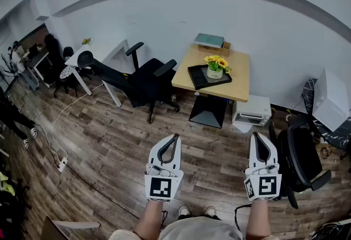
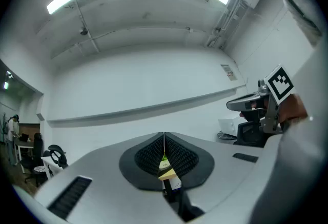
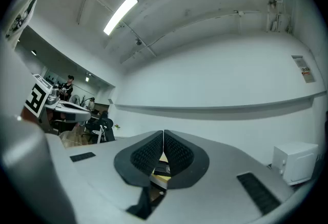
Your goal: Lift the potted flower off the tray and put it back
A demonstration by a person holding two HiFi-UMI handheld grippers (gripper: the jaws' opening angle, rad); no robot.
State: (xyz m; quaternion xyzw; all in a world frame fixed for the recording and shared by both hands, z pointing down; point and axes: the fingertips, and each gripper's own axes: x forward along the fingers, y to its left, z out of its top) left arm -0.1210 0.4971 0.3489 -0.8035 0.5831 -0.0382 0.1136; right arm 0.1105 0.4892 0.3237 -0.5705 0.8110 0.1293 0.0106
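Observation:
A potted flower (image 1: 215, 66) with yellow blooms in a white pot stands on a black tray (image 1: 200, 77) on a small wooden table (image 1: 237, 71) across the room. My left gripper (image 1: 175, 138) and right gripper (image 1: 258, 137) are held out side by side over the wood floor, far short of the table. Both are shut with nothing between the pads. In the left gripper view, a sliver of the pot (image 2: 165, 165) and table edge shows through the gap below the closed jaws. The right gripper view shows its jaws pressed together, with the table edge (image 3: 160, 179) beneath.
A black office chair (image 1: 141, 78) stands left of the table, and another chair (image 1: 301, 159) is close on my right. A white printer (image 1: 252, 110) sits on the floor by the table. A teal box (image 1: 209, 40) lies at the table's back. A white desk (image 1: 93, 53) is far left.

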